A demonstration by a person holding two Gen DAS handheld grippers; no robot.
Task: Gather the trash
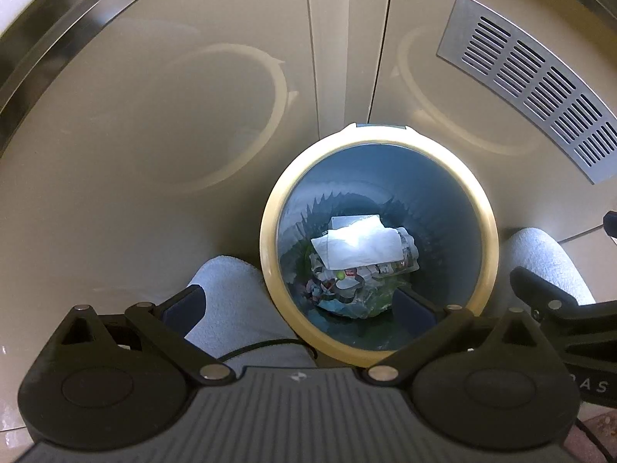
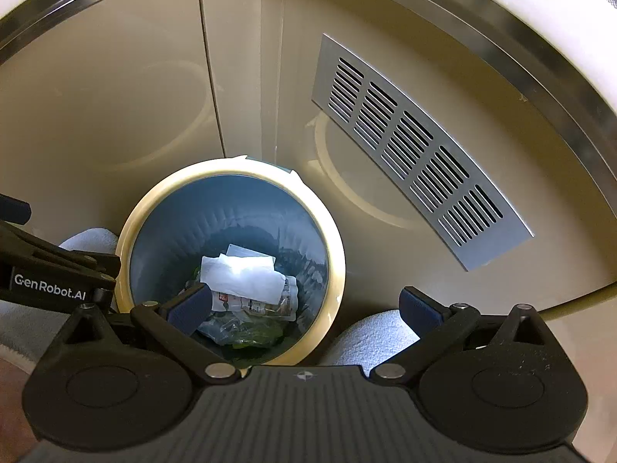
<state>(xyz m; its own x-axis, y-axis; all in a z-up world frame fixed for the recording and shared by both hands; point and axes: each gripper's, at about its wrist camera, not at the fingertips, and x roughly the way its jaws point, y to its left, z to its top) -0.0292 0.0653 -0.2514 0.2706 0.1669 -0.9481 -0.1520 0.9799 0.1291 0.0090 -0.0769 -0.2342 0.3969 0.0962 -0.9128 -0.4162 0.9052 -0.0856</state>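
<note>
A round bin with a cream rim (image 1: 270,208) and a blue inside stands on the floor against a beige cabinet; it also shows in the right wrist view (image 2: 339,270). Inside lie a white tissue (image 1: 358,247) (image 2: 243,276), printed wrappers (image 1: 401,264) (image 2: 270,303) and clear and green plastic (image 2: 250,335). My left gripper (image 1: 299,303) is open and empty, held above the bin's near left rim. My right gripper (image 2: 304,306) is open and empty above the bin's near right rim. Each gripper shows at the edge of the other's view.
Beige cabinet doors (image 1: 154,96) stand behind the bin, with a metal vent grille (image 1: 532,81) (image 2: 416,146) at the right. Two grey-white slippers (image 1: 231,297) (image 1: 543,254) flank the bin on the floor. A cable (image 1: 270,345) runs near my left gripper.
</note>
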